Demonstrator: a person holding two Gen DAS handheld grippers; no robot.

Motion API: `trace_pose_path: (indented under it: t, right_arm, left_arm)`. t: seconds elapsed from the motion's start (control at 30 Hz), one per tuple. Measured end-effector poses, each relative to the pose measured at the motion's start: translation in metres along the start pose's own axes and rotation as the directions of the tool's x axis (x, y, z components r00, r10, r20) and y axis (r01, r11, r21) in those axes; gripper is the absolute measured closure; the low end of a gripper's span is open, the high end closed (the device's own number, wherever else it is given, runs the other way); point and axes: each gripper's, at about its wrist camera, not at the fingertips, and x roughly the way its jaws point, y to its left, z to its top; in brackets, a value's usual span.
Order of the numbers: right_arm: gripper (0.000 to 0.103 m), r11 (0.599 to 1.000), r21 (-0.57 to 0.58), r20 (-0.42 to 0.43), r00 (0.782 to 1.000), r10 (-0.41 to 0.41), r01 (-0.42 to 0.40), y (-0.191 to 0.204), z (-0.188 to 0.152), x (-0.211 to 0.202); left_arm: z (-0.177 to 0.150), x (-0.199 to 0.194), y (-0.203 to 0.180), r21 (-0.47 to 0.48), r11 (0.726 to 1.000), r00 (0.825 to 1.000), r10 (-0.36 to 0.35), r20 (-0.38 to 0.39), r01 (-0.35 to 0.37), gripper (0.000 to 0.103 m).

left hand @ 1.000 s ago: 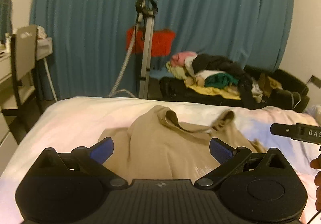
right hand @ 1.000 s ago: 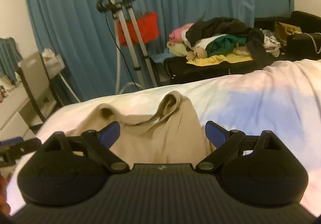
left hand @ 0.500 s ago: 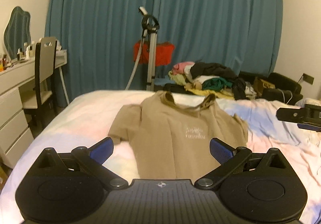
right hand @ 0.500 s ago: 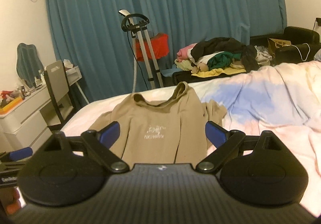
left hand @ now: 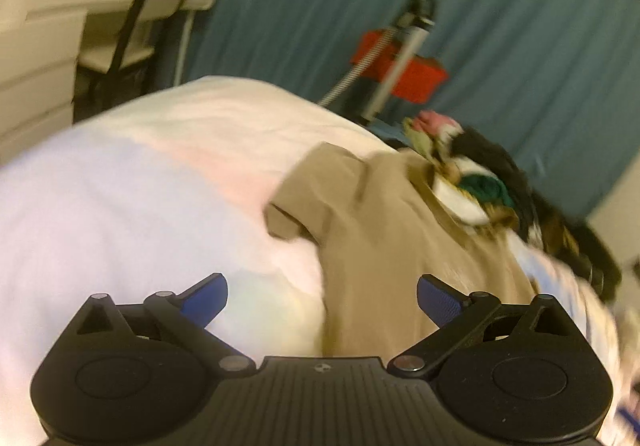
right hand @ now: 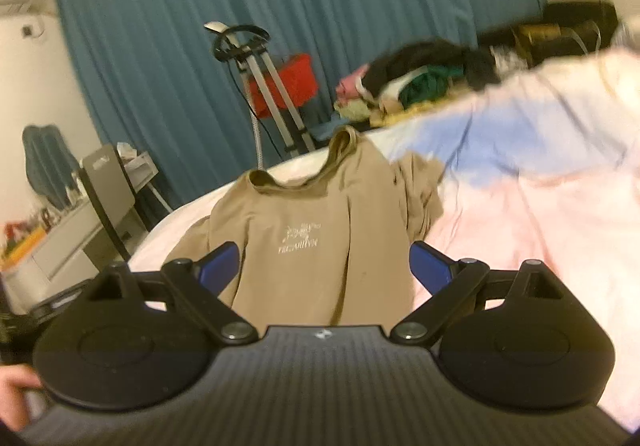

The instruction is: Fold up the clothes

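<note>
A tan T-shirt with a small white print lies spread face up on the bed, collar towards the far edge. In the left wrist view the tan T-shirt lies ahead and to the right, its left sleeve sticking out. My left gripper is open and empty above the bedcover by the shirt's left side. My right gripper is open and empty over the shirt's lower part. Both views are blurred.
The bed has a pink, white and blue cover. Behind it stand a garment steamer, a red box and a pile of clothes before a blue curtain. A chair and white desk stand at the left.
Both grippers have tilted and swung; the left view has turned left and rolled, so the shirt now sits to its right. The right gripper has moved closer to the shirt. The shirt has not moved.
</note>
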Motion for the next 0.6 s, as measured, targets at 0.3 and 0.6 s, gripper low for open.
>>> trace_pose_path:
  t: [0.3, 0.6]
  right_arm:
    - [0.010, 0.996, 0.033, -0.001, 0.996, -0.088, 0.088, -0.030, 0.011, 0.042]
    - [0.010, 0.988, 0.097, -0.076, 0.991, -0.110, 0.117, -0.048, 0.007, 0.083]
  left_arm:
    - [0.049, 0.106, 0.014, -0.054, 0.998, 0.999, 0.038, 0.013, -0.037, 0.023]
    - [0.084, 0.183, -0.002, 0.066, 0.998, 0.999, 0.014, -0.051, -0.011, 0.075]
